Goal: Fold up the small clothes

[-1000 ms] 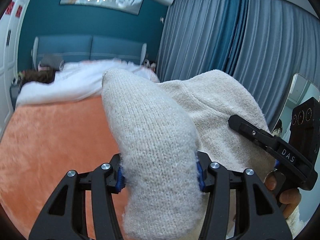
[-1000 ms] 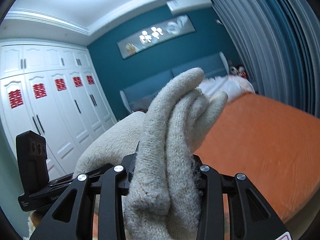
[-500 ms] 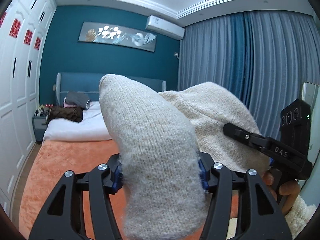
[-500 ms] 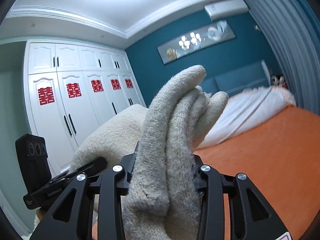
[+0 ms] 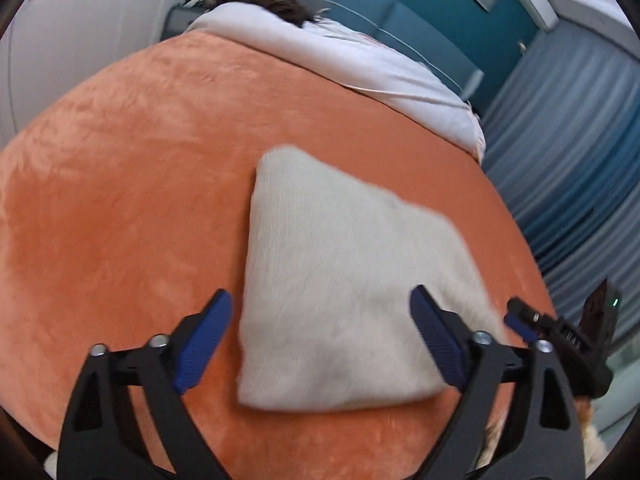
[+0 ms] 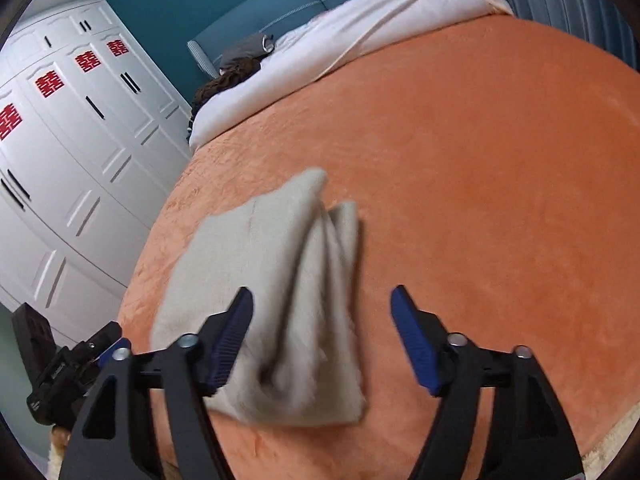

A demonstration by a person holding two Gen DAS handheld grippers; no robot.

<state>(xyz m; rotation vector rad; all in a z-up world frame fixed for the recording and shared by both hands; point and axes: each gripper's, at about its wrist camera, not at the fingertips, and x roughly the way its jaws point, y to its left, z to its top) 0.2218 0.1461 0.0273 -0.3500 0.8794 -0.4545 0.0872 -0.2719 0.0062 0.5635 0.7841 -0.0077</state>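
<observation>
Fuzzy beige knit dropped onto plush orange blanket, folded square.

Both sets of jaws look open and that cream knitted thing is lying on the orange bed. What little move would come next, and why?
Probably drawing both grippers back. The folded cream knitted garment lies on the orange plush bedspread; the left gripper and right gripper have just been opening, pads clear of it. Its right edge shows loose layers, so tidying may follow.
</observation>
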